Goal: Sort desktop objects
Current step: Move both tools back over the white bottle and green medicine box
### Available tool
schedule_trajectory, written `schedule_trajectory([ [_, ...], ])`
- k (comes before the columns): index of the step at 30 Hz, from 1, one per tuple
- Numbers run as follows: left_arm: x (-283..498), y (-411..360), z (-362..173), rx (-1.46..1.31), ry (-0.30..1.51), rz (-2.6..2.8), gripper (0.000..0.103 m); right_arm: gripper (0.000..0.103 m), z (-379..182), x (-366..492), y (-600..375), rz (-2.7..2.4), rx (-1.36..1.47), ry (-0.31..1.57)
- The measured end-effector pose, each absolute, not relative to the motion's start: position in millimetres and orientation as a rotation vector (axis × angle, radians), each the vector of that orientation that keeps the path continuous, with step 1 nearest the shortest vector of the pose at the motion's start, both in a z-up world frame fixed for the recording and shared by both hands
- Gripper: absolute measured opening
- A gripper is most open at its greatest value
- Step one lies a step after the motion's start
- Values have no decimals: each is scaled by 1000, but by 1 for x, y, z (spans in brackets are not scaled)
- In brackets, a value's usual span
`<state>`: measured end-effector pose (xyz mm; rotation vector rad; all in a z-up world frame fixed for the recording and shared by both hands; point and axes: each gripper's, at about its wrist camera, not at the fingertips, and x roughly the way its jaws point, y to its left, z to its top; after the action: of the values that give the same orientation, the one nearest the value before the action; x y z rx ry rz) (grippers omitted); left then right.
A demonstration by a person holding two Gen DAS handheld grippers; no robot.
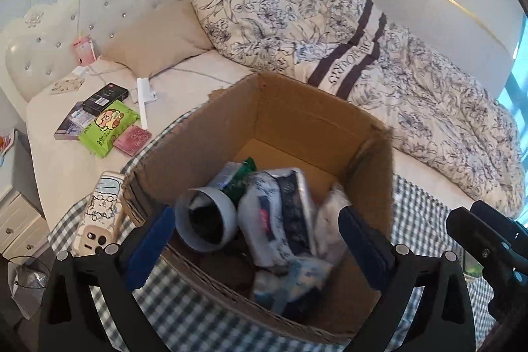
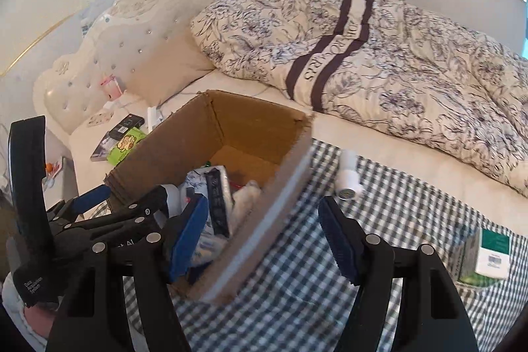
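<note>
Left gripper [image 1: 257, 240] hangs spread over the cardboard box [image 1: 316, 121], empty (drop seemingly done). Right gripper [image 2: 264, 236] also agape; white bottle [image 2: 346, 178] likely next.

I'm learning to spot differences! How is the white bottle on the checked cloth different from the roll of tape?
The white bottle lies outside the cardboard box; the tape roll sits inside it. The bottle is a closed tube shape; the tape roll is a hollow grey ring. Both are round, and neither is being held.

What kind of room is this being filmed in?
Most likely a bedroom: a bed with a tufted headboard, a pillow and a floral quilt. The cardboard box sits on a checked cloth over it.
</note>
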<state>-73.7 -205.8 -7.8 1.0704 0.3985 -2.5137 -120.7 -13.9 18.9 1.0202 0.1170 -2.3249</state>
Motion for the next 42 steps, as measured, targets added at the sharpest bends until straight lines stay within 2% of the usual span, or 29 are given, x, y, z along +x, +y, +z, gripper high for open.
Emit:
schedule_trajectory([
  [10,-81,-124,0,1092,336,-2632,102,74,18,-117,74,-2429,1052,45],
  [24,-136,-24,-31,1217,228,-2782,102,74,-18,-150,195,-2596,1191,-139],
  [35,-211,-24,-76,1271,260,-2778,102,74,-44,-186,210,-2605,1253,-156],
  [42,-256,-27,-114,1322,201,-2737,102,74,-57,-208,208,-2607,1274,-145],
])
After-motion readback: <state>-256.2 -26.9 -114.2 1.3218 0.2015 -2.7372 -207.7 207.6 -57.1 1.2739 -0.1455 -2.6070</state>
